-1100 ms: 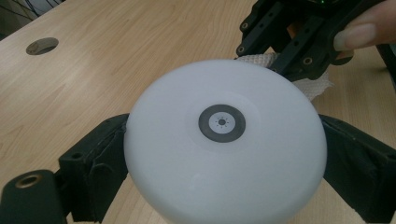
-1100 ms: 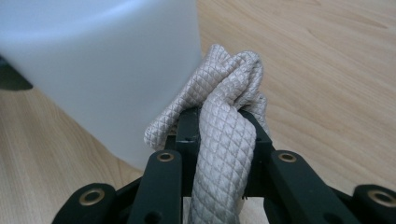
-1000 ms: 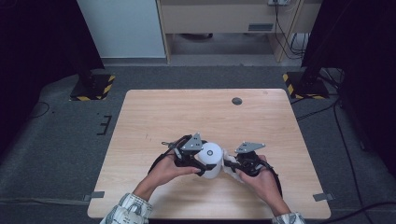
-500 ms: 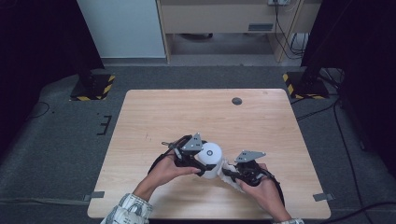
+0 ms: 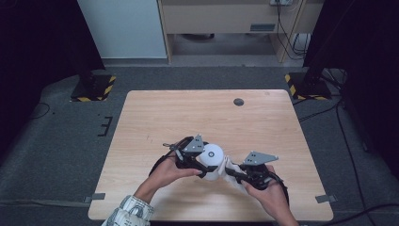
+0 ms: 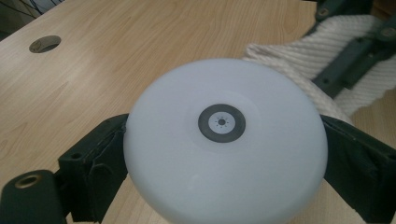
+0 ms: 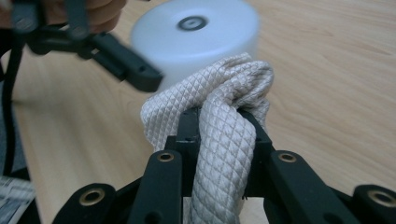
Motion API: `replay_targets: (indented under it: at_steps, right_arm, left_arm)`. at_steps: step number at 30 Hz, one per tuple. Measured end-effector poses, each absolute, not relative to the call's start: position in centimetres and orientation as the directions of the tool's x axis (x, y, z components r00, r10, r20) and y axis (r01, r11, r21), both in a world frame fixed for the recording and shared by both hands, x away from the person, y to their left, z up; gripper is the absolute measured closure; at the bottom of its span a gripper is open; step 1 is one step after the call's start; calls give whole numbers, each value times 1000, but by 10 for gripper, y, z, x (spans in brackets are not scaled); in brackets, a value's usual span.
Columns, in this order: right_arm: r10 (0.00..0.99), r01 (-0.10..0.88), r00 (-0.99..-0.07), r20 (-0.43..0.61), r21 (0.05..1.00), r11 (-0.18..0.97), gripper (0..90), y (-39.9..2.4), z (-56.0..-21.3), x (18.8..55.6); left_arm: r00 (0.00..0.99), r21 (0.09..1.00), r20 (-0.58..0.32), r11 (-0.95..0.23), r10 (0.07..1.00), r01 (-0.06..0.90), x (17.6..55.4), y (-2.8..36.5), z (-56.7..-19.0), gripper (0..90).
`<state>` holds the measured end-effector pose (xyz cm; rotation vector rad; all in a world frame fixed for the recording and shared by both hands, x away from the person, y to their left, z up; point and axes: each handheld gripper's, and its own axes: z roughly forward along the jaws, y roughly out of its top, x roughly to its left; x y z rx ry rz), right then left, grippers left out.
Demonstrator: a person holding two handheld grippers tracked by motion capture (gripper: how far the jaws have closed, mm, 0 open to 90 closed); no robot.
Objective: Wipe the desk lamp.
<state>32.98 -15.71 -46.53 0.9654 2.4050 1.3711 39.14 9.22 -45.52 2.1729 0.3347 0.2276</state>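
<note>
Left gripper (image 5: 203, 162) clamped on a white round container (image 6: 224, 140) near the table's (image 5: 197, 113) front edge, one jaw on each side of it. Right gripper (image 7: 219, 121) pinched shut on a bunched white quilted cloth (image 7: 224, 112), apparently touching the container's side.

A lab or test room for recordings.
A bare wooden table (image 5: 207, 117) stands on grey carpet (image 5: 56, 141), between black stands with hazard-striped bases (image 5: 94, 89), with cables (image 5: 287, 28) behind.
</note>
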Motion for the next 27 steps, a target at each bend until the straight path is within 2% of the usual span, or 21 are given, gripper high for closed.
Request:
replay_targets:
  at_steps: [4, 8, 16, 21, 27]
  right_arm:
    - [652, 453, -745, 144, 826, 335, 739, -157, -468, 344]
    - [661, 490, -738, 136, 782, 386, 739, -154, -482, 354]
    - [601, 498, -789, 131, 709, 500, 740, -142, -499, 338]
    - [561, 461, -818, 128, 729, 506, 740, -134, -491, 323]
    - [543, 425, -827, 142, 791, 440, 740, -137, -471, 316]
  left_arm:
    - [946, 814, 40, -560, 321, 155, 391, 92, -455, 77]
    - [946, 815, 40, -559, 321, 154, 391, 92, -455, 77]
    - [947, 815, 40, -558, 319, 154, 391, 93, -455, 77]
    - [946, 815, 39, -557, 321, 156, 391, 93, -455, 77]
    - [948, 818, 34, -554, 318, 156, 392, 93, -456, 77]
